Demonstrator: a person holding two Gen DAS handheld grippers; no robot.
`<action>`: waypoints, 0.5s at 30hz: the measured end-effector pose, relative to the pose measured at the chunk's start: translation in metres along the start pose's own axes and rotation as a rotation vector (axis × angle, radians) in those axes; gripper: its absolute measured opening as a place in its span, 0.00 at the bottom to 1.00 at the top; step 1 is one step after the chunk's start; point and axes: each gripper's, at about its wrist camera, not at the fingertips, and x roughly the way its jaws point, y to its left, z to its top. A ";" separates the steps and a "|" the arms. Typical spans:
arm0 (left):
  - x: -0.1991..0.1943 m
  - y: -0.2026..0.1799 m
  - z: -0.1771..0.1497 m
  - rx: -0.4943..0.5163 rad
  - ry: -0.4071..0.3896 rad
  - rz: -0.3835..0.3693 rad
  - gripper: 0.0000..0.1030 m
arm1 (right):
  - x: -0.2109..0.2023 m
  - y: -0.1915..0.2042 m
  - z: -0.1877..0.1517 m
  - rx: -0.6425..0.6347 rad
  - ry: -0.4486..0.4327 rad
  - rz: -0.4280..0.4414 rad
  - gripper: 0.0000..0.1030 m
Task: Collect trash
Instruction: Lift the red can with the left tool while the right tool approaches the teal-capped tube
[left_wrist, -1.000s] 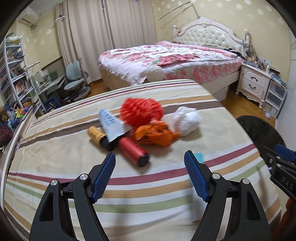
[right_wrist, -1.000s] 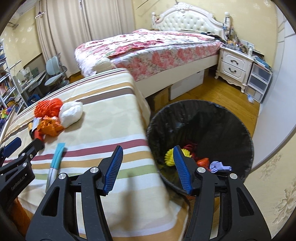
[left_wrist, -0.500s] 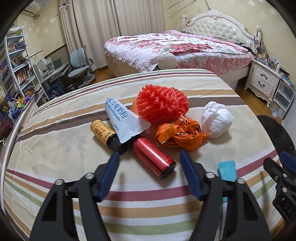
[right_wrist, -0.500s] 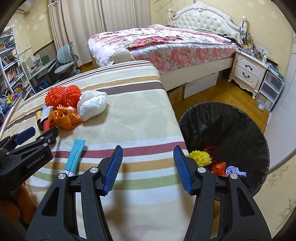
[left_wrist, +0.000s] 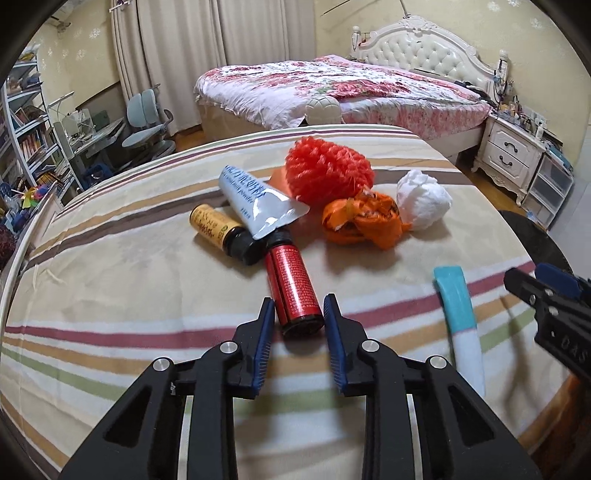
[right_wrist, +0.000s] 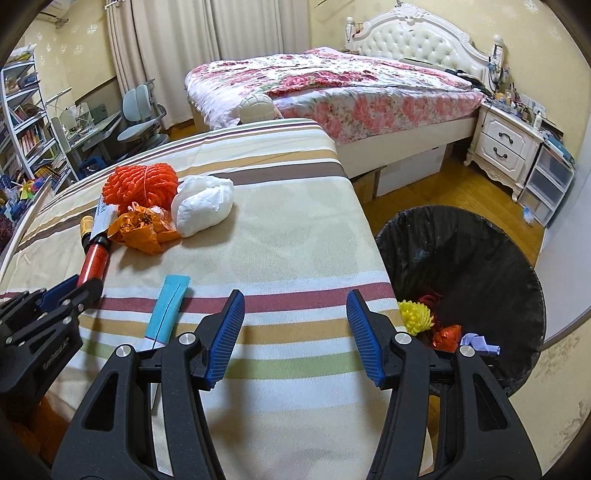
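Observation:
A red bottle (left_wrist: 291, 280) lies on the striped table (left_wrist: 147, 295). My left gripper (left_wrist: 298, 306) is closing on its near end, and both blue pads press its sides. Behind it lie a yellow-labelled bottle (left_wrist: 218, 232), a silver-blue tube (left_wrist: 255, 199), a red mesh ball (left_wrist: 328, 170), an orange wrapper (left_wrist: 360, 221) and a white paper wad (left_wrist: 424, 199). A teal and white packet (left_wrist: 458, 310) lies to the right. My right gripper (right_wrist: 295, 295) stands open over the table's right edge with nothing between its fingers. The left gripper (right_wrist: 70, 291) shows at the right wrist view's left edge.
A black-lined bin (right_wrist: 498, 258) stands on the floor right of the table, with a yellow flower-like piece (right_wrist: 417, 315) and other scraps in it. A bed (right_wrist: 332, 85), a nightstand (right_wrist: 506, 147) and a desk with chairs (left_wrist: 147, 118) fill the room beyond.
My left gripper moved forward to the red bottle and its jaws closed from wide apart onto it. The right gripper swung left from above the bin to over the table's edge.

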 end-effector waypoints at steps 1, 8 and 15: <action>-0.003 0.003 -0.004 0.000 0.001 -0.002 0.26 | -0.001 0.001 -0.001 -0.002 0.000 0.000 0.54; -0.011 0.013 -0.016 -0.024 0.006 -0.009 0.26 | -0.004 0.005 -0.009 -0.014 0.000 -0.002 0.54; -0.008 0.023 -0.011 -0.077 0.010 -0.025 0.47 | -0.005 0.009 -0.011 -0.025 0.002 -0.010 0.54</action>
